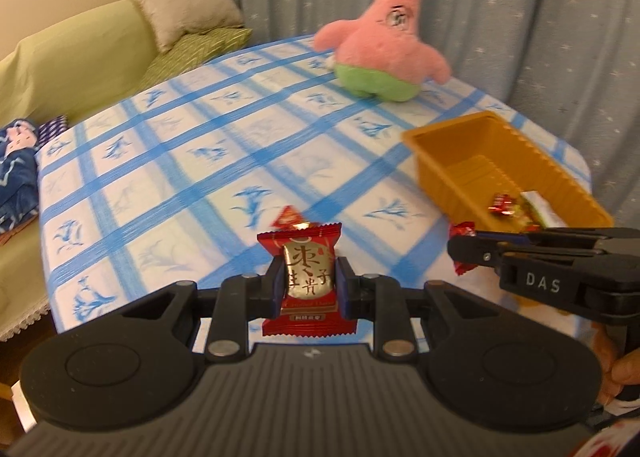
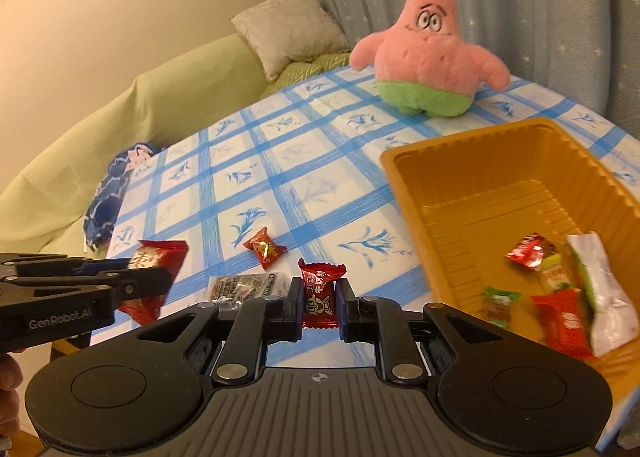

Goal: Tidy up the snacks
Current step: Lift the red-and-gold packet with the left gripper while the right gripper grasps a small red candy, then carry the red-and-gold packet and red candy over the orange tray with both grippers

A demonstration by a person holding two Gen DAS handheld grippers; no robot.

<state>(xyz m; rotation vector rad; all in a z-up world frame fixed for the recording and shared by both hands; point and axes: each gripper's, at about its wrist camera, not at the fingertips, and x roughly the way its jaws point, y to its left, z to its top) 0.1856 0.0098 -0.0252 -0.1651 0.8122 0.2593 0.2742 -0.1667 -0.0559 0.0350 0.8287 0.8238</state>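
Left gripper: clamped on a red date-snack packet, pads pressing its two sides; packet stands upright, lifted off the cloth.
Date-snack packet, look: red foil with crimped top and bottom edges, a gold panel in the middle with large red Chinese characters, small print on a red band below.
Right gripper: clenched on a small red milk candy, held upright above the table's near edge.
Milk candy, look: glossy red wrapper, twisted and flared at the top, a round cartoon face and white characters on the front.
On the cloth, near: a grey-printed flat sachet just beyond the right gripper; a little farther, a red candy with a gold emblem, lying flat.
Tray: golden-brown plastic with ribbed walls, to the right; in its near end lie several wrapped snacks, red, green and silver-white.
Table: covered in a white cloth with blue checks and blue plant motifs.
Far end: pink star-shaped plush toy in green shorts, upright on the table.
Behind: green-covered sofa with a beige cushion; blue-grey starred curtain.
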